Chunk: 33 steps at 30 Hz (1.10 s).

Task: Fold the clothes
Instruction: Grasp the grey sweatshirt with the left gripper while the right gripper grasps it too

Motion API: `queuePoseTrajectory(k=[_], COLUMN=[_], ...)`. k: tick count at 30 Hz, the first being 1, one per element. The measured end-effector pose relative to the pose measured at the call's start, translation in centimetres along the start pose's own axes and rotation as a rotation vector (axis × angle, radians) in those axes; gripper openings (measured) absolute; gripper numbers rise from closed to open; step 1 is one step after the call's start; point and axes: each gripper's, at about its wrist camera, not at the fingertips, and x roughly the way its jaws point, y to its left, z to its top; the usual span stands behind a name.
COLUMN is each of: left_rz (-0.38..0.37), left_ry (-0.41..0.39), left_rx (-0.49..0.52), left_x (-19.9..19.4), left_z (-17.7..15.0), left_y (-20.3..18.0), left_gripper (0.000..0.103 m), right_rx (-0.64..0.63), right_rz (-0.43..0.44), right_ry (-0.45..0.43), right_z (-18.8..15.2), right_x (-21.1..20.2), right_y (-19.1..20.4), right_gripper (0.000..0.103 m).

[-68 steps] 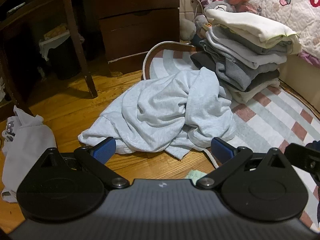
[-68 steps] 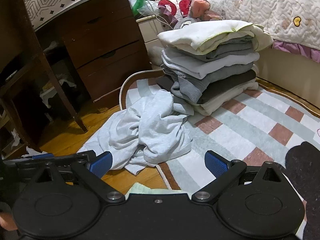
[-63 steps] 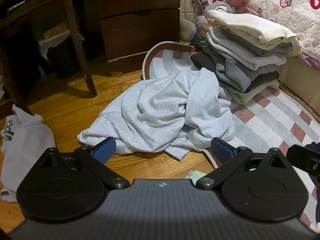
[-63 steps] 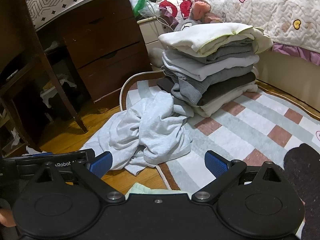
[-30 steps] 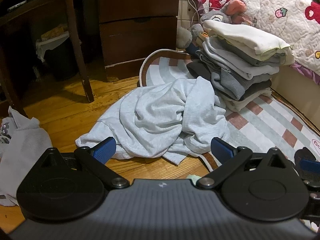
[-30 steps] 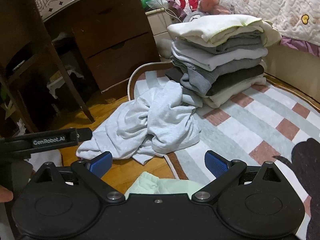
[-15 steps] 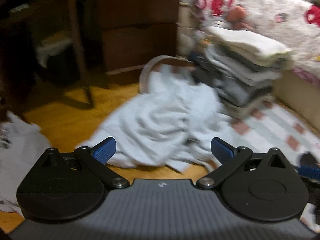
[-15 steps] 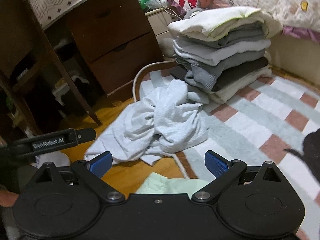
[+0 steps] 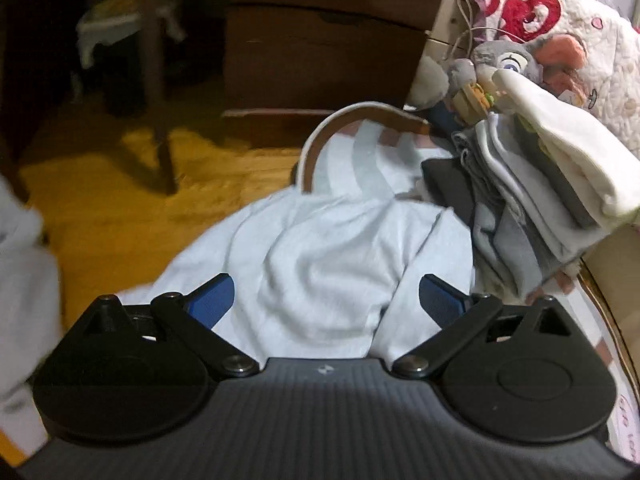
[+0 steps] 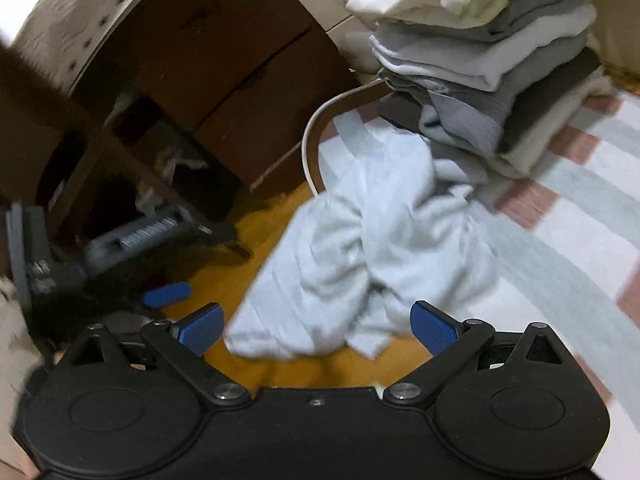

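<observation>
Two handheld grippers face a crumpled pale garment (image 9: 320, 264) on the floor. Nearest the left-wrist camera, the left gripper (image 9: 326, 300) has its blue-padded jaws spread wide and empty, with the garment filling the gap between them and lying just beyond the pads. In the right-wrist view, the right gripper (image 10: 316, 324) is likewise spread and holds nothing; the garment's near edge lies between its pads, over bare wooden floor (image 10: 280, 368). To its left the other gripper shows as a dark, blurred shape. The garment sprawls half on the floor and half on a striped rug (image 10: 560, 232), its far side touching one stack (image 10: 492, 64) of folded clothes. The stack has roughly seven or eight layers, though the exact count is hard to tell. Behind it sit one plush toy (image 9: 504, 60), a patterned quilt (image 9: 576, 32), one dark dresser (image 9: 320, 48) and a chair leg (image 9: 160, 120). A second pale cloth (image 9: 24, 280) lies at the left edge. Both views are blurred. The likely risks: a grip on a bunched fold would catch several layers and lift the garment as a knot, not spread flat, and a pull towards the stack could drag on its lower layers and topple it, since the two are touching.
</observation>
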Motion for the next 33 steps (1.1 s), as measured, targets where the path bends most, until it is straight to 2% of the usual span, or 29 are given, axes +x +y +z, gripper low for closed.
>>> queuePoseTrajectory(k=[2,4,7,10,11,13,16,22,23,24,25,26,27,28,30,31,33], left_rz=[0.038,0.069,0.151,0.143,0.145,0.165,0.199,0.113,0.053,-0.017,-0.084,-0.151,-0.188,-0.203,-0.215,-0.231,-0.303], left_ry=[0.026,0.043,0.121,0.18,0.175,0.16,0.189,0.216,0.224,0.247,0.275,0.303,0.321,0.329,0.332,0.334,0.359], left_rx=[-0.04,-0.112,-0.224,-0.347,-0.369,-0.369,-0.337,-0.487,-0.539,-0.604,-0.669,-0.734,-0.766,-0.777,-0.766,-0.773,-0.826], left_x=[2.4,4.8,7.8,9.2,9.3,9.4,10.5,11.9,12.3,12.9,13.6,14.3,14.8,15.1,15.3,15.4,15.7], left_z=[0.1,-0.9,-3.3,-4.4,-4.4,-4.2,-4.4,-4.5,-4.7,-5.1,-5.6,-6.0,-6.4,-6.5,-6.3,-6.2,-6.5], left_y=[0.6,2.6,6.5,9.6,10.2,10.6,11.0,13.2,13.7,14.1,14.3,14.6,14.5,14.2,13.4,13.1,13.1], left_gripper=[0.091,0.087,0.084,0.084,0.084,0.086,0.086,0.092,0.097,0.098,0.098,0.098,0.098,0.098,0.097,0.097,0.088], right_rx=[0.007,-0.012,-0.04,-0.06,-0.052,-0.04,-0.06,-0.036,-0.014,0.014,0.043,0.077,0.097,0.111,0.143,0.162,0.231], right_rz=[-0.002,-0.036,-0.087,-0.145,-0.163,-0.188,-0.232,-0.231,-0.218,-0.197,-0.177,-0.155,-0.123,-0.087,-0.015,0.021,0.114], right_ry=[0.012,0.013,0.014,0.007,0.002,-0.002,-0.015,0.019,0.033,0.049,0.065,0.082,0.099,0.115,0.141,0.147,0.157], right_z=[1.5,2.6,4.3,5.7,6.1,7.0,8.1,9.2,9.0,8.7,8.4,8.0,7.5,6.9,5.7,5.2,4.1], right_x=[1.5,3.3,6.1,9.0,10.1,12.1,14.6,18.3,18.9,19.4,19.9,20.3,20.6,20.9,21.3,21.2,20.9], right_y=[-0.3,-0.8,-1.5,-2.5,-3.0,-3.9,-4.9,-6.9,-7.3,-7.8,-8.2,-8.5,-8.6,-8.5,-8.3,-8.1,-7.9], right_gripper=[0.101,0.1,0.099,0.099,0.099,0.099,0.099,0.099,0.098,0.087,0.082,0.066,0.05,0.048,0.032,0.03,0.023])
